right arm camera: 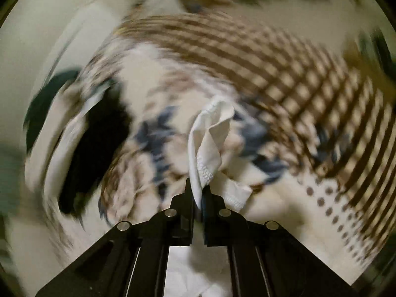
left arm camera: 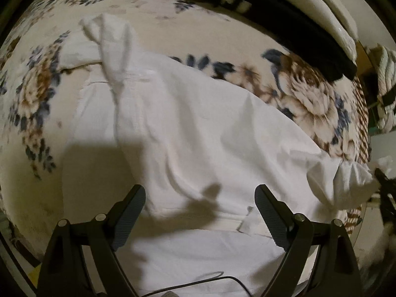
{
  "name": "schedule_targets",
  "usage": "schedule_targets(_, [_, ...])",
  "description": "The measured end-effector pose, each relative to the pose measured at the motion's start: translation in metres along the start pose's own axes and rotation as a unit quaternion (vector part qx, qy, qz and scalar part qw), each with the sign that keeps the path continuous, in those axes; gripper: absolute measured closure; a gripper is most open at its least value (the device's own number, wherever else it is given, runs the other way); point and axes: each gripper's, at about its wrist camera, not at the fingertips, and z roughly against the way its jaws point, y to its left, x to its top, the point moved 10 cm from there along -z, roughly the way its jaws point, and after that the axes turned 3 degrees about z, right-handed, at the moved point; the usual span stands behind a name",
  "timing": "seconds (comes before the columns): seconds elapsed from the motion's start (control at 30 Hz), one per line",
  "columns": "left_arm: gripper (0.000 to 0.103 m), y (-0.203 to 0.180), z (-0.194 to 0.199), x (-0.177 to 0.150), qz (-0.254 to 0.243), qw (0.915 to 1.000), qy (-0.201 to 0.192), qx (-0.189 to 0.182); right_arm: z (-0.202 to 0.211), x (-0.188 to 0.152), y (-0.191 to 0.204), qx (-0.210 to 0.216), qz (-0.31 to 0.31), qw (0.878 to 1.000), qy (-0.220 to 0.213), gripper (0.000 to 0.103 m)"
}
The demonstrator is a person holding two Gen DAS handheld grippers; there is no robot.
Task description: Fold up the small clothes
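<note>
My left gripper [left arm camera: 200, 198]: jaws wide apart above the white garment [left arm camera: 198, 128].
My right gripper [right arm camera: 198, 188]: clamped on its hem.
Garment's long axis: slanting across the floral blanket [left arm camera: 309, 94].

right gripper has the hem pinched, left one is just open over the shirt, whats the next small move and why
Probably carry the right gripper with its pinched hem across toward the middle of the white garment and lay it down as a fold. Its jaws are shut on that corner, lifted off the floral blanket, while the left gripper hangs open above the cloth, holding nothing; it could lower to pin the body first.
</note>
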Motion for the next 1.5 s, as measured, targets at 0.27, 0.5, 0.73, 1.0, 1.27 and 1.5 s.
schedule_targets(0.27, [0.013,0.056,0.012,0.006,0.053,0.9982,-0.017,0.02,-0.027,-0.132,0.145,0.02,0.311,0.946,0.085,0.097])
schedule_targets(0.5, [0.013,0.101,0.025,0.012,0.079,0.9961,-0.029,0.028,-0.011,-0.193,0.141,0.198,0.175,0.939,0.221,0.057])
schedule_targets(0.73, [0.013,0.139,0.037,0.038,0.119,0.9908,-0.058,0.028,-0.027,-0.168,0.098,0.09,0.132,0.97,0.186,0.051])
schedule_targets(1.0, [0.013,0.182,0.021,0.102,0.183,0.9799,-0.078,0.01,-0.075,-0.222,0.085,-0.041,0.178,0.952,0.247,0.051])
schedule_targets(1.27, [0.015,0.206,-0.013,0.145,0.304,0.9478,-0.057,-0.077,-0.06,-0.214,0.076,-0.028,0.13,0.963,0.235,0.051])
schedule_targets(1.5, [0.015,0.164,0.003,0.164,0.332,0.9338,-0.013,-0.133,-0.049,-0.217,0.068,-0.041,0.117,0.967,0.225,0.051])
